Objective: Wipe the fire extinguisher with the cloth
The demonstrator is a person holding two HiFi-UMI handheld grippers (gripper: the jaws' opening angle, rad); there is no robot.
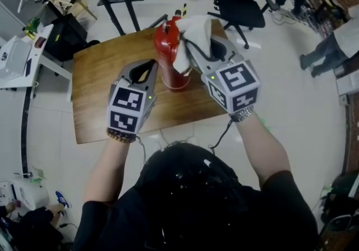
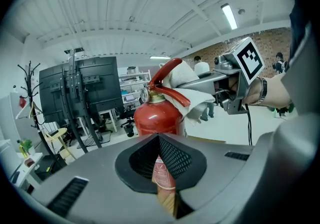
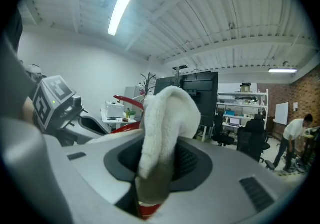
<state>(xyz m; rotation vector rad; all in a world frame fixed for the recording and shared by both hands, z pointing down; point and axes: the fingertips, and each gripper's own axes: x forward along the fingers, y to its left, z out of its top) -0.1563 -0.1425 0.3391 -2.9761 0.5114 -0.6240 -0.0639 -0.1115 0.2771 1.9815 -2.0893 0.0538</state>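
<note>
The wiping looks to be under way. The extinguisher [image 1: 168,56] stands upright near the far edge of the counter [image 1: 101,93]. The right gripper [image 1: 196,54] has its jaws clamped on the cloth [image 1: 193,34], which it holds against the extinguisher's top. The left gripper [image 1: 147,70] sits just beside the red body with its jaws together and nothing in them.

Next, I'd say, the cloth should be drawn down or around the body. The left gripper may need to steady the extinguisher, since a sideways push could tip it.

The head view alone shows where it all stands on the counter. The left gripper view shows the cloth draped under the lever [image 2: 167,70], at the neck. The right gripper view shows the fold pinched between the jaws, though the cloth hides most of the extinguisher there.
</note>
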